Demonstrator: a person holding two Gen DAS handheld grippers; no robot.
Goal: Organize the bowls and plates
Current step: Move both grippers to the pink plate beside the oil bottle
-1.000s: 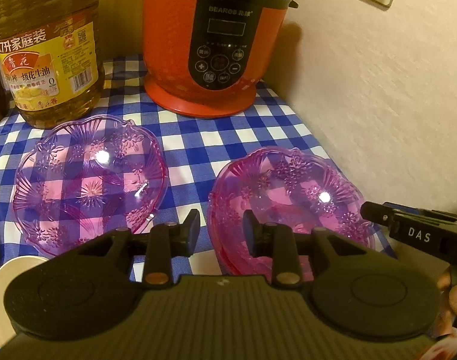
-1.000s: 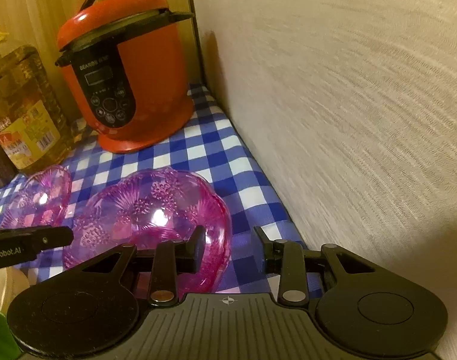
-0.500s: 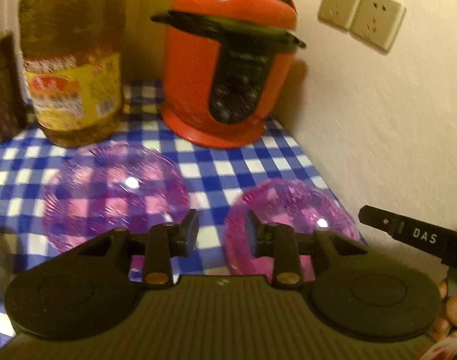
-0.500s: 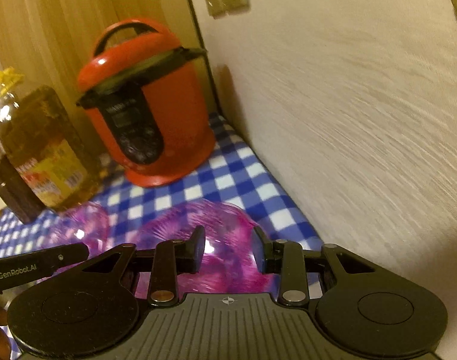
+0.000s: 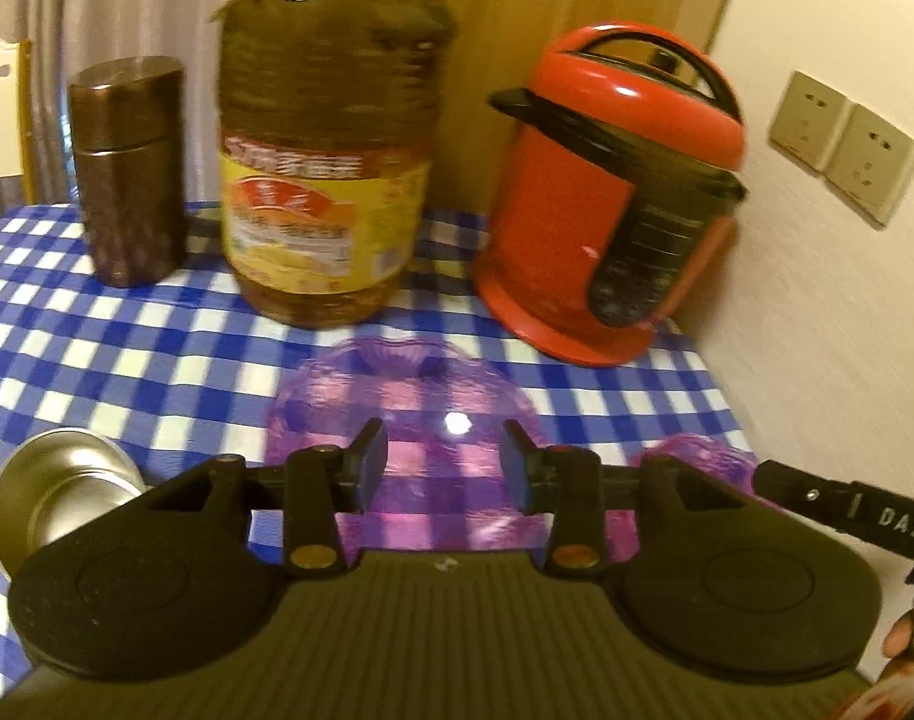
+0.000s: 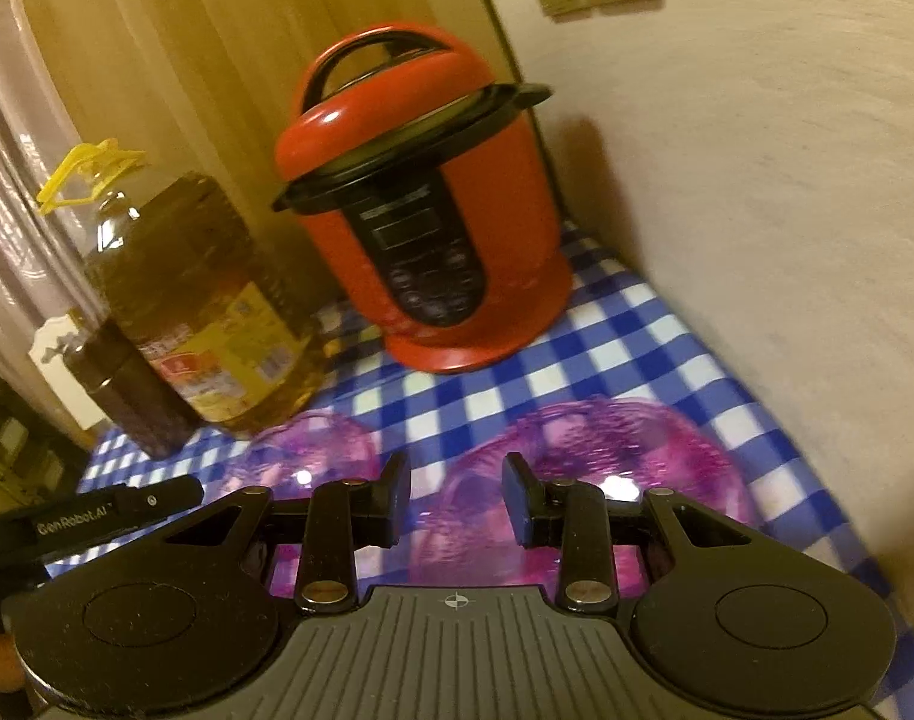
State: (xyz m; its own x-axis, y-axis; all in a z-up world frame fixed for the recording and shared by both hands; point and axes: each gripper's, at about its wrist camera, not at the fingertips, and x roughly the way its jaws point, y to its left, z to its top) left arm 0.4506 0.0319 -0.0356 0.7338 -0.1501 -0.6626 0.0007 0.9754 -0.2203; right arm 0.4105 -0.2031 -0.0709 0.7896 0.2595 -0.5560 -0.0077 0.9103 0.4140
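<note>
Two clear pink patterned bowls sit side by side on the blue-and-white checked cloth. My left gripper [image 5: 444, 462] hovers above the near rim of the left bowl [image 5: 396, 396]. Its jaws are opening, with nothing between them. The right bowl [image 5: 697, 462] peeks out behind that gripper's body. My right gripper [image 6: 457, 492] hangs over the right bowl [image 6: 625, 444], open and holding nothing. The left bowl [image 6: 312, 450] lies to its left. A small steel bowl [image 5: 54, 480] stands at the near left.
At the back stand a red pressure cooker [image 5: 607, 228], a big oil bottle [image 5: 324, 180] and a brown canister [image 5: 126, 168]. A pale wall [image 6: 787, 180] with sockets [image 5: 841, 144] borders the table on the right.
Both grippers have lifted and drawn back from the bowls, so more of the back of the table shows. The left view has swung left and its jaws have widened.
</note>
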